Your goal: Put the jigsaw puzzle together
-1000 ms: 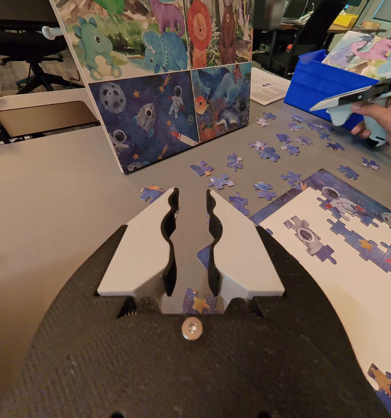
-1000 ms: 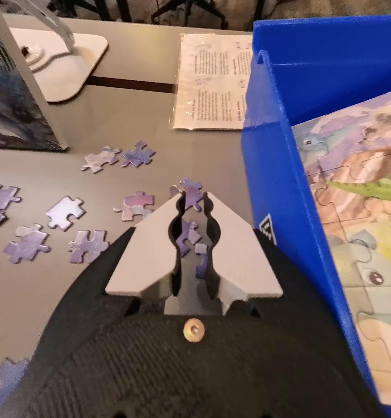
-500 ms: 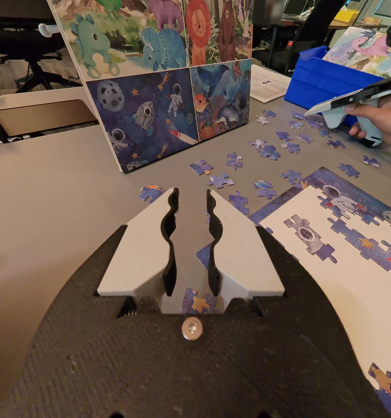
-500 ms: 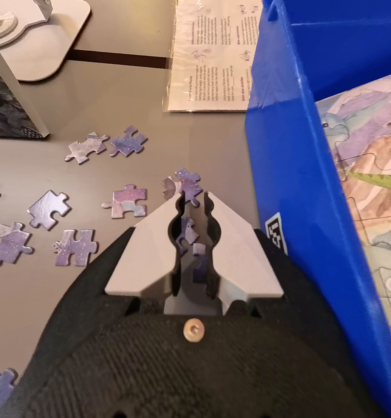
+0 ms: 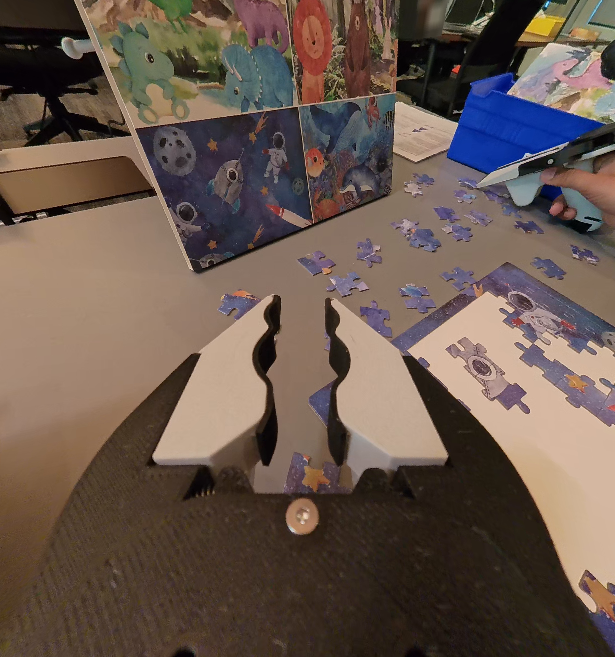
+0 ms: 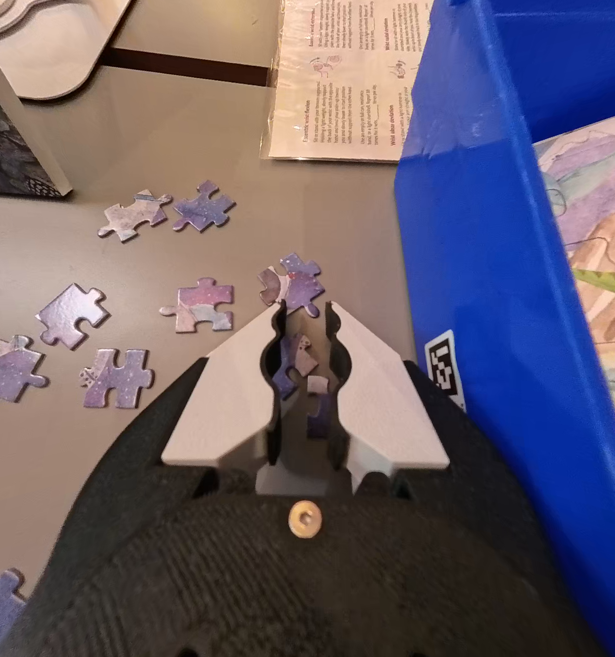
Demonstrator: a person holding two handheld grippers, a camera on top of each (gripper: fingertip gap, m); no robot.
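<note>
Right gripper (image 6: 303,305) lower, over purple puzzle pieces (image 6: 300,366)

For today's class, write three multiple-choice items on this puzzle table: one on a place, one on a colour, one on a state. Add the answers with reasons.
1. Where does the printed sheet lie?
A. inside the bin
B. on the table beside the bin
C. on the puzzle board

2. What colour is the bin?
A. red
B. green
C. blue

3. How do the left hand-held gripper fingers stand?
A. apart, nothing between them
B. shut on a piece
C. clamping the picture panel

Answers: 1 B, the sheet lies flat on the grey table against the bin's wall. 2 C, its walls are blue. 3 A, bare table shows through the gap.
</note>
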